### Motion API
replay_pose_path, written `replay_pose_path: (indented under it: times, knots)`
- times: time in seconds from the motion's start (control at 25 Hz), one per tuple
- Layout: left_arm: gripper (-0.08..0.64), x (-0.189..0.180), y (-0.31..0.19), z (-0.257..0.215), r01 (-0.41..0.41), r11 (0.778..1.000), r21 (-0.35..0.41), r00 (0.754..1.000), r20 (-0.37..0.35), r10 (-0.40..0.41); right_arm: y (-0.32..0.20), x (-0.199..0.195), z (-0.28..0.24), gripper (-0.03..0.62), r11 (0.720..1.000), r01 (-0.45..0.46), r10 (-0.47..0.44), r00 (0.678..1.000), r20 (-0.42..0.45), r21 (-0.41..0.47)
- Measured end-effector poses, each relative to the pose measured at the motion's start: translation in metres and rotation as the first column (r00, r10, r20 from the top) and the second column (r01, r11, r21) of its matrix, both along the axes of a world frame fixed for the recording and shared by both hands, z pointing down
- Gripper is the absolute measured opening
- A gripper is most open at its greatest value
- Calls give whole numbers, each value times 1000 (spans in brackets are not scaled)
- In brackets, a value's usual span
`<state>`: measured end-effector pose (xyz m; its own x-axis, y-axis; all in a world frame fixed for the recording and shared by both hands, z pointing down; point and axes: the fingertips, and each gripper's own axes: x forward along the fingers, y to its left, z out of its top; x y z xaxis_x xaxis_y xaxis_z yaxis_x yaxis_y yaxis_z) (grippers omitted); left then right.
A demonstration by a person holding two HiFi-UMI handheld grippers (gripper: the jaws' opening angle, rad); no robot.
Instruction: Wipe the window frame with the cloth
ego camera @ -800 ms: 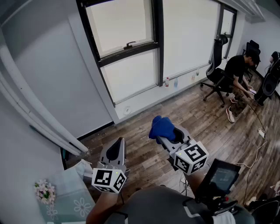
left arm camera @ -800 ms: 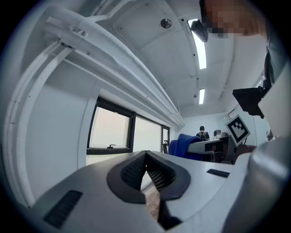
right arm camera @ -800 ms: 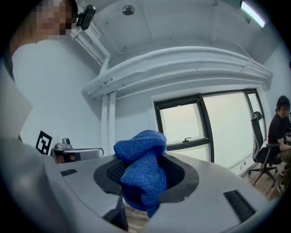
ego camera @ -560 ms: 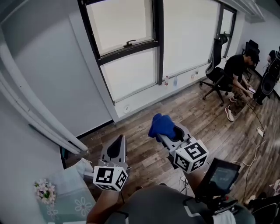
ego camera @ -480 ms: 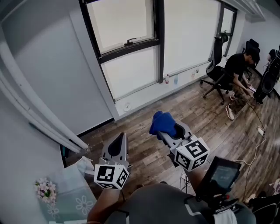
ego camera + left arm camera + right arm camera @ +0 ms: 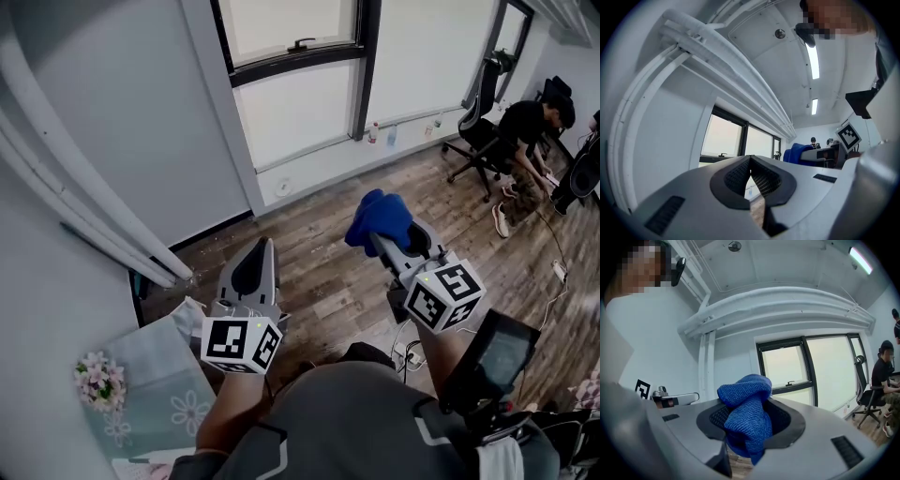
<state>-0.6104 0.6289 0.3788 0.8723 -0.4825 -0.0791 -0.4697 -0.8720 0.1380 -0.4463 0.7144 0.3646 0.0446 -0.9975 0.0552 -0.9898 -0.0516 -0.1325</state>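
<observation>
The black window frame runs across the far wall, with a small handle on its crossbar. It also shows as the window frame in the right gripper view and the window frame in the left gripper view. My right gripper is shut on a bunched blue cloth, held in the air well short of the window. The blue cloth bulges out between the jaws. My left gripper hangs lower left, shut with nothing in it; its pads meet.
White pipes slant along the left wall. A pale cloth with flowers lies at lower left. Small bottles stand on the wooden floor below the window. A person sits on an office chair at right. Cables trail across the floor.
The head view has tipped down, so the window sits higher in the picture. Both grippers keep their pose, the right still gripping the cloth, now slightly further right.
</observation>
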Motion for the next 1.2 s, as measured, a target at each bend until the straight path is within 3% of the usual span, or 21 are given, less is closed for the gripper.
replay_pose_path:
  times: [0.16,0.48,0.72,1.08,1.2]
  knots:
    - [9,-1,-25,16,1,999,-51,1000,-10,-2,-20,1,11,173,1000,1,-1,1000,5,-28]
    - [9,44,-89,32,17,999,-34,1000,27,-16,-98,51,19,173,999,28,-28,999,24,29]
    - [9,124,-160,22,18,1000,-4,997,69,-18,-176,133,13,173,996,41,-44,998,38,75]
    - [9,283,-275,3,23,1000,2,995,99,-24,-273,283,-3,173,997,44,-48,998,52,69]
    - [9,306,-293,6,32,999,3,994,100,-32,-286,306,0,173,997,49,-53,997,52,68]
